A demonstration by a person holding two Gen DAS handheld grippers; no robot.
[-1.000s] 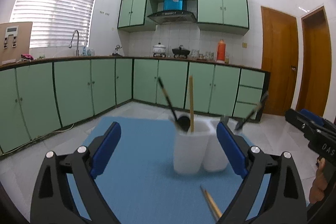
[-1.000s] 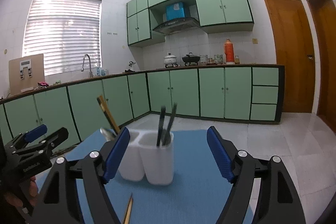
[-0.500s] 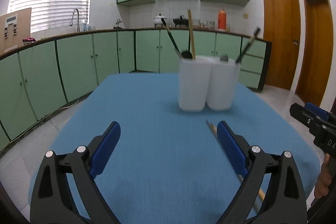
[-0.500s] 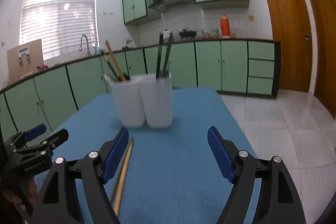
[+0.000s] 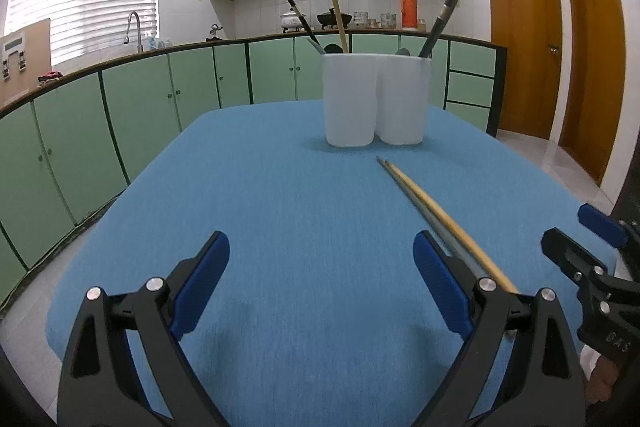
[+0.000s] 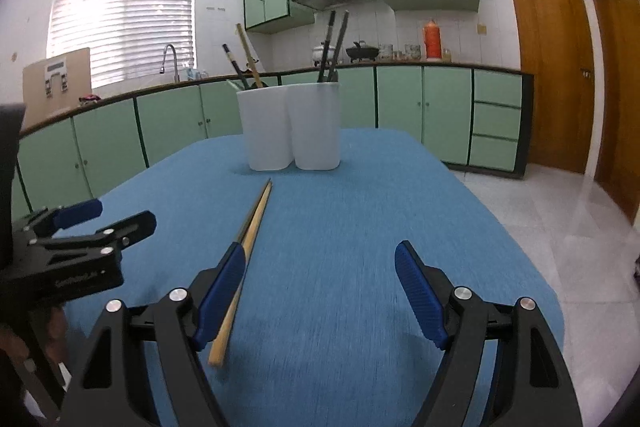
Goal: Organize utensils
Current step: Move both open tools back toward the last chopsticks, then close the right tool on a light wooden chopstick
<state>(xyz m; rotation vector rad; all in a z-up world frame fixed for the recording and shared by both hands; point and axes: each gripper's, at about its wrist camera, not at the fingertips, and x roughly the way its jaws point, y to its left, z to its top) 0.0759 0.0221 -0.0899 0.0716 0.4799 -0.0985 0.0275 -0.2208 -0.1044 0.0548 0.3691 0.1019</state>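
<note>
**Blue table, two idle grippers, one loose pair of chopsticks**

Blue cloth covers the table (image 5: 280,211), which fills the lower half of both views in a kitchen of green cabinets (image 5: 132,107). Its corners are rounded and its edges drop to a pale tiled floor (image 6: 560,211), closest on the right side.

Toward the far end stands a white two-compartment utensil holder (image 5: 376,99), upright, well back from every edge. The left compartment holds a wooden stick and a dark-handled utensil; the right holds dark chopsticks leaning outward. The split suggests sorting by type.

A pair of chopsticks (image 5: 424,195), one wooden and one darker, lies flat on the cloth, tips pointing at the holder, just short of it. This looks like the item not yet put away.

The left gripper (image 5: 320,291) hovers low over the near cloth, jaws spread wide and holding nothing. The right gripper (image 6: 320,295) is likewise released and empty; the chopsticks' near end passes under its left finger (image 6: 220,291).

Bare cloth between grippers and holder leaves room to approach.
</note>
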